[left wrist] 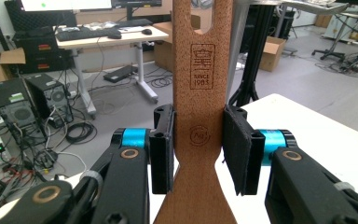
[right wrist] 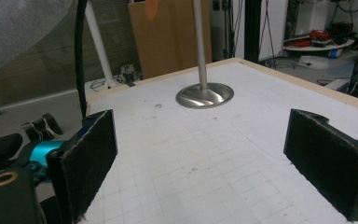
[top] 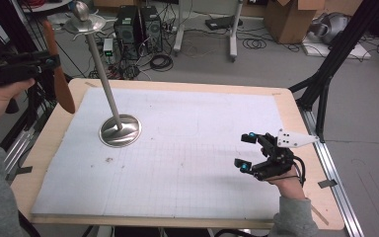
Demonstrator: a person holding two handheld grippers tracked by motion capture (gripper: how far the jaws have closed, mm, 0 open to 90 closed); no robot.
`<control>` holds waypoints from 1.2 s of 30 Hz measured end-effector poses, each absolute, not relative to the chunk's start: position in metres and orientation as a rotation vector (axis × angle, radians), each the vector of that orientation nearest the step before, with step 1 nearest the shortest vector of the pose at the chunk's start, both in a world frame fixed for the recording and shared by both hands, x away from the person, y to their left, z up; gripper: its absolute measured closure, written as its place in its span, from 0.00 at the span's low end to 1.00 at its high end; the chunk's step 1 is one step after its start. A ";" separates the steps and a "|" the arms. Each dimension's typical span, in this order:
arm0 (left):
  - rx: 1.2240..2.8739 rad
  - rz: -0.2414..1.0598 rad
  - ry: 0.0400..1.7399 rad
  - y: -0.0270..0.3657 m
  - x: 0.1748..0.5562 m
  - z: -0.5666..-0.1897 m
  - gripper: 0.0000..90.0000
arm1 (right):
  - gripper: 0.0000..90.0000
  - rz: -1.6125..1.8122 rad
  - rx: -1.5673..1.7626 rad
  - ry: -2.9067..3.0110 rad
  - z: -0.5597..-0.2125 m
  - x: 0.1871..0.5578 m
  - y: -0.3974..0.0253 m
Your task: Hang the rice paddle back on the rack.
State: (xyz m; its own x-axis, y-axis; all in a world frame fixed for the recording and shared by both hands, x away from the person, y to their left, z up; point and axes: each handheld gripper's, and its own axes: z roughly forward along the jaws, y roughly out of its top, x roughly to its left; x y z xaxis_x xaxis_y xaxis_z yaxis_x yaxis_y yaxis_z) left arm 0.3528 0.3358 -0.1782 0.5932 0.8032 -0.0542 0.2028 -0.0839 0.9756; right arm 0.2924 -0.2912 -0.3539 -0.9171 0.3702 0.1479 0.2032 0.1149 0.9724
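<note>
Left claw raised, clamped, right claw apparently wide

The brown wooden utensil bears a burnt-in mark reading "SINCE 1983" and a small circled "Ag+".

A wooden-edged table carries a white gridded mat, with a metal stand on the mat.

Spatula: matt brown wood, fine-grained, burned-in stamp. Stand: polished glossy metal, mirror base. Left gripper pads: rough black foam, blue anodised pins. Table: pale wood rim, matt white gridded sheet
</note>
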 end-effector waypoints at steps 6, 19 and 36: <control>1.613 0.607 0.861 0.333 0.356 -0.180 0.72 | 0.09 1.916 0.587 2.237 -0.354 0.293 -0.292; 1.619 0.606 0.859 0.329 0.359 -0.181 0.72 | 0.09 1.915 0.595 2.239 -0.354 0.292 -0.293; 1.608 0.600 0.866 0.327 0.361 -0.187 0.72 | 0.09 1.912 0.594 2.234 -0.354 0.293 -0.294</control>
State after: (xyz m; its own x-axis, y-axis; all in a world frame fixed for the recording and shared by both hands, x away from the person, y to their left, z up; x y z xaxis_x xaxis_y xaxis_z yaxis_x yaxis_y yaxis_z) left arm 0.3609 0.3273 -0.1868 0.5963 0.7996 -0.0715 0.2132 -0.0719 0.9744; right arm 0.2925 -0.2941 -0.3545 -0.9120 0.3832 0.1462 0.2035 0.1135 0.9725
